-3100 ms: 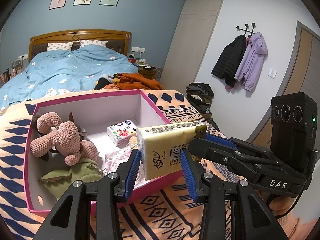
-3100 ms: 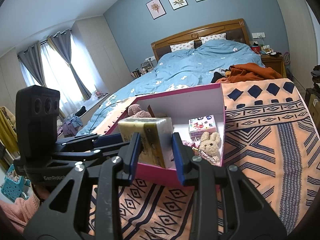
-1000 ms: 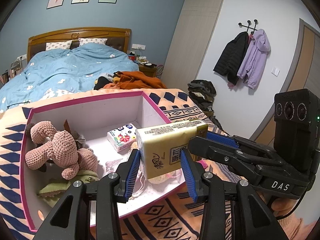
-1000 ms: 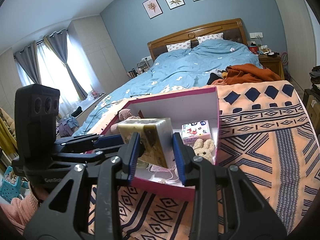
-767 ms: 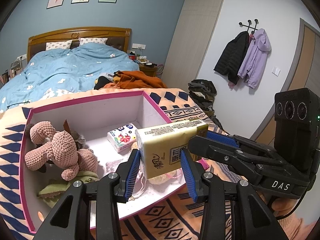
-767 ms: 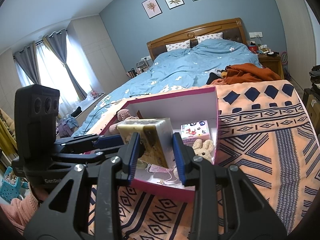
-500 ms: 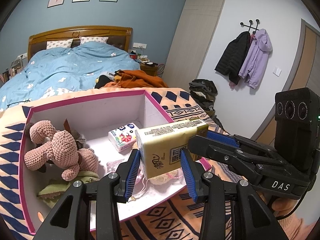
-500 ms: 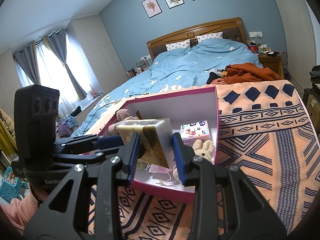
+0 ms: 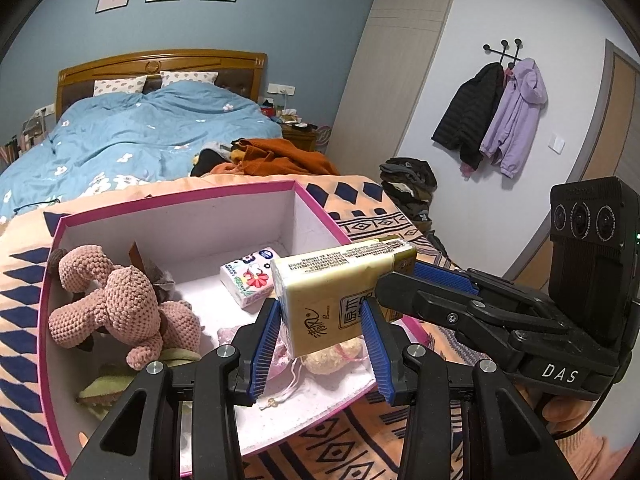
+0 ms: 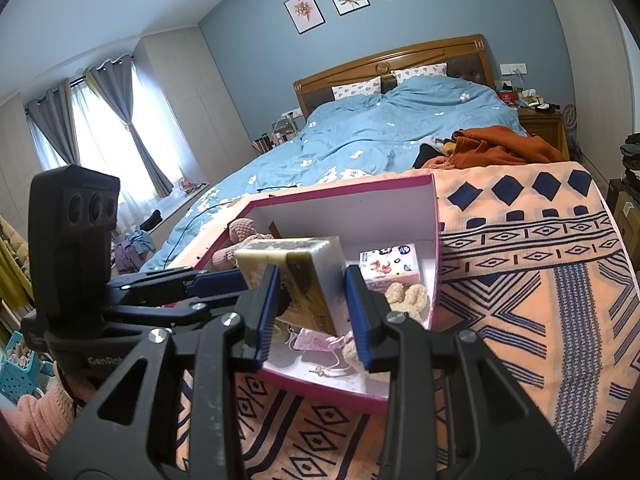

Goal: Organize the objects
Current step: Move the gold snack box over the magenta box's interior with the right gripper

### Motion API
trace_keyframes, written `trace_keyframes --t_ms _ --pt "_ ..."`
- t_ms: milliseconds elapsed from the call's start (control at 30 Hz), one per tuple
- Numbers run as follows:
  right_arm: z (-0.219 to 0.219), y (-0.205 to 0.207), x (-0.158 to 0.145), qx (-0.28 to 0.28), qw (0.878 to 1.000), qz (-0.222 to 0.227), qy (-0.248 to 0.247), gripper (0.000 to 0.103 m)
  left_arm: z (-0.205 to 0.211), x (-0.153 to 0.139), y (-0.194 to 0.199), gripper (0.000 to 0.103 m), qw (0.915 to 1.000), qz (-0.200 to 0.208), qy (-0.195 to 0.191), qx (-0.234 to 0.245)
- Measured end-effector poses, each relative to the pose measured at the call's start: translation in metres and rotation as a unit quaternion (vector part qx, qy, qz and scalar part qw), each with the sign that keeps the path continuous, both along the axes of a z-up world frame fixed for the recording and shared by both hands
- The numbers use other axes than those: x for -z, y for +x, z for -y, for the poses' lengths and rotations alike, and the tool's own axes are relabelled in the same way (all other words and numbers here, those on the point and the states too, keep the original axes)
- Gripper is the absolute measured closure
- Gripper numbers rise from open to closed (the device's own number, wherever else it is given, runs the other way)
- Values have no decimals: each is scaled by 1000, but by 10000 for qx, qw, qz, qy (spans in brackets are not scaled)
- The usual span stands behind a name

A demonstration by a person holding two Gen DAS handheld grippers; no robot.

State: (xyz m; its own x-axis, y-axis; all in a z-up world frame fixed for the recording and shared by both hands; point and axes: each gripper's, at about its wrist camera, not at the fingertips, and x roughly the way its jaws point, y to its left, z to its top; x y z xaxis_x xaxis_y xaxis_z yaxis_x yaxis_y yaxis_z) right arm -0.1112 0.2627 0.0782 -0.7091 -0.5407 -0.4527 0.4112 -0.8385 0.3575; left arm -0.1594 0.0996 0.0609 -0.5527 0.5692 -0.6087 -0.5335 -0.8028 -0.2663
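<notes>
Two grippers clamp one tissue pack (image 9: 340, 288): left gripper (image 9: 320, 344) at its near end, right gripper (image 10: 312, 312) at the far end. Pack held over pink box (image 9: 180, 204), near-right corner; long axis runs between the grippers. Drop lies straight below.

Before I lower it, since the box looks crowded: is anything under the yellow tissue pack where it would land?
Yes. Below the yellow tissue pack lie a cream plush and a pink pouch on the floor of the pink box.
</notes>
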Motion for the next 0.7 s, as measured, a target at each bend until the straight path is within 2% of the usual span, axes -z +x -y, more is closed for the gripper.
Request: trace_keyframes --t_ms 700 --pt "-3 -20 -4 6 10000 34 17 67 -6 -7 -16 61 9999 20 -98 -66"
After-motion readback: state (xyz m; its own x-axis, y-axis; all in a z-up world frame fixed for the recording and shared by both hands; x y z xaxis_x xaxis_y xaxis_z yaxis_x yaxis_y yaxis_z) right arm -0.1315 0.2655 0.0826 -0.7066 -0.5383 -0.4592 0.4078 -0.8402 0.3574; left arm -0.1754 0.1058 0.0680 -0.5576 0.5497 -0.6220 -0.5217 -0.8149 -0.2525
